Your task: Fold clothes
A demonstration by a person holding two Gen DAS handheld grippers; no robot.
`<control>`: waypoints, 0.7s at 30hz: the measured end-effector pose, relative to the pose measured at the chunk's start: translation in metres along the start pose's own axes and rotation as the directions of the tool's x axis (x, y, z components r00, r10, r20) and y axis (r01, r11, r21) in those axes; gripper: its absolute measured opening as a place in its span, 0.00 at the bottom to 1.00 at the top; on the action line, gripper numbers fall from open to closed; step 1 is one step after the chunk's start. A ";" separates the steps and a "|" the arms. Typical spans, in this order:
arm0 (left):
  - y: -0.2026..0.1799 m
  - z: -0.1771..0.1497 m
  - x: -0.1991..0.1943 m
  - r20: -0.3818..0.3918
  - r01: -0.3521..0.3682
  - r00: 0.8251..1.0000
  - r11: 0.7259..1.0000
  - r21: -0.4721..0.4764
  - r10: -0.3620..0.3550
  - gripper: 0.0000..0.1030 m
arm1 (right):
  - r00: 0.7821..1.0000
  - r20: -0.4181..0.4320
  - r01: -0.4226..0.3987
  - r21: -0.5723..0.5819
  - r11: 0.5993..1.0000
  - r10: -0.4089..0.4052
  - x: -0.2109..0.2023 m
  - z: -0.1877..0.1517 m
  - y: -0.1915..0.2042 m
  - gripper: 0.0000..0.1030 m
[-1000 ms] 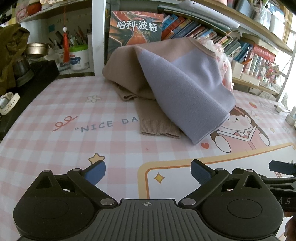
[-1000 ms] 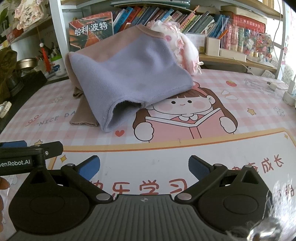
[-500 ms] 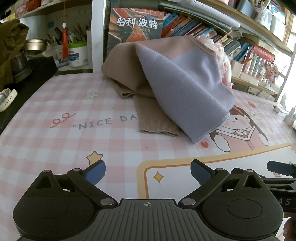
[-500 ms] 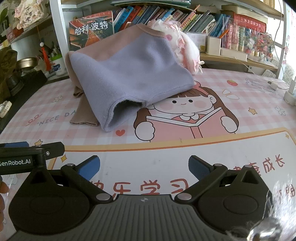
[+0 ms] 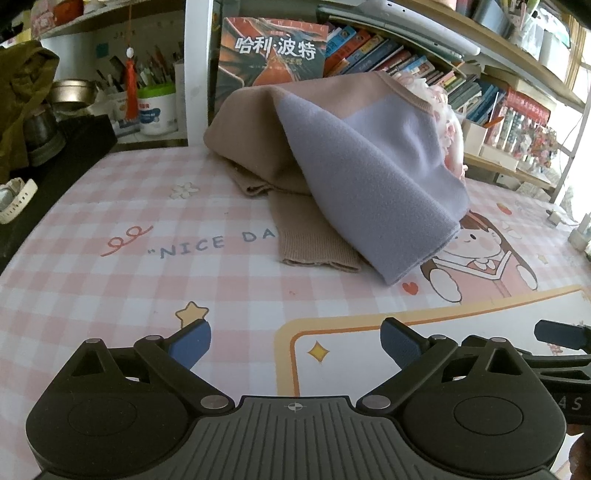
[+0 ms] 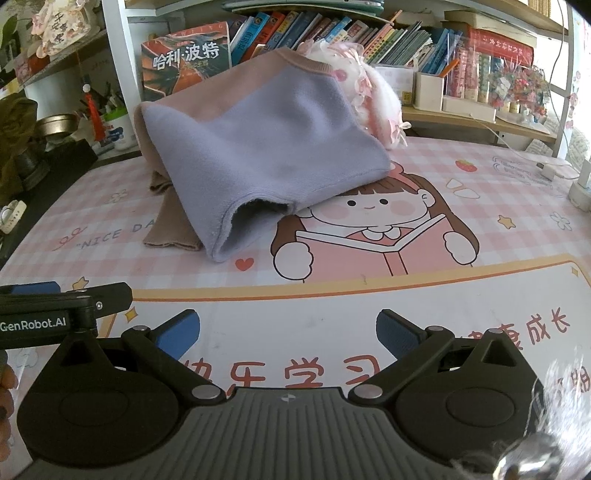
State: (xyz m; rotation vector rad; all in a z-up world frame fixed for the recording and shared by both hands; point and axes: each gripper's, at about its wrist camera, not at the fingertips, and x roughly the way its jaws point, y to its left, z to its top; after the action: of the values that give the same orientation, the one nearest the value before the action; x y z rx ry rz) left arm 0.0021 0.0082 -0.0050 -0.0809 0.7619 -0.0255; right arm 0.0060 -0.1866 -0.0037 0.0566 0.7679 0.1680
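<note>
A tan and lavender sweater (image 5: pixel 354 162) (image 6: pixel 266 147) lies in a loose heap at the back of the table, propped against the shelf. A tan ribbed sleeve (image 5: pixel 310 240) (image 6: pixel 170 225) trails out toward the front, and the lavender hem gapes open beside it. My left gripper (image 5: pixel 295 345) hovers open over the near table, well short of the sweater. My right gripper (image 6: pixel 288 334) is open too, nothing between its blue pads, over the printed mat. The left gripper's body (image 6: pixel 55 310) shows at the left edge of the right wrist view.
A pink checked cartoon mat (image 5: pixel 147 258) (image 6: pixel 480 229) covers the table. Behind the sweater stand a bookshelf (image 6: pixel 332 29), a pink fluffy plush (image 6: pixel 373 88) and a white jar (image 5: pixel 157 110). A black block (image 5: pixel 55 155) and a watch (image 5: pixel 14 199) sit at the left. A charger cable (image 6: pixel 546 166) lies far right.
Both views have crept slightly forward toward the sweater. Both grippers stay open and the sweater has not moved.
</note>
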 end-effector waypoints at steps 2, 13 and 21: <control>0.000 0.000 0.000 0.003 -0.004 1.000 1.000 0.001 0.004 0.97 | 1.000 0.001 -0.003 -0.006 1.000 0.003 -0.001 0.000 0.001 1.00; -0.001 -0.002 -0.005 0.035 -0.013 0.999 1.000 0.009 0.013 0.97 | 1.000 -0.004 -0.015 0.002 1.000 0.015 -0.003 -0.003 -0.001 1.00; -0.006 -0.004 -0.009 0.043 0.000 0.999 1.000 -0.015 0.001 0.96 | 0.998 -0.015 -0.065 0.028 0.997 0.065 0.000 -0.002 -0.013 1.00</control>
State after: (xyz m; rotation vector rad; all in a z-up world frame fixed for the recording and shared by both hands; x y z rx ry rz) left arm -0.0075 0.0028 -0.0015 -0.0949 0.7196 -0.0176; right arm 0.0060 -0.1994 -0.0068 0.1069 0.7847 0.2197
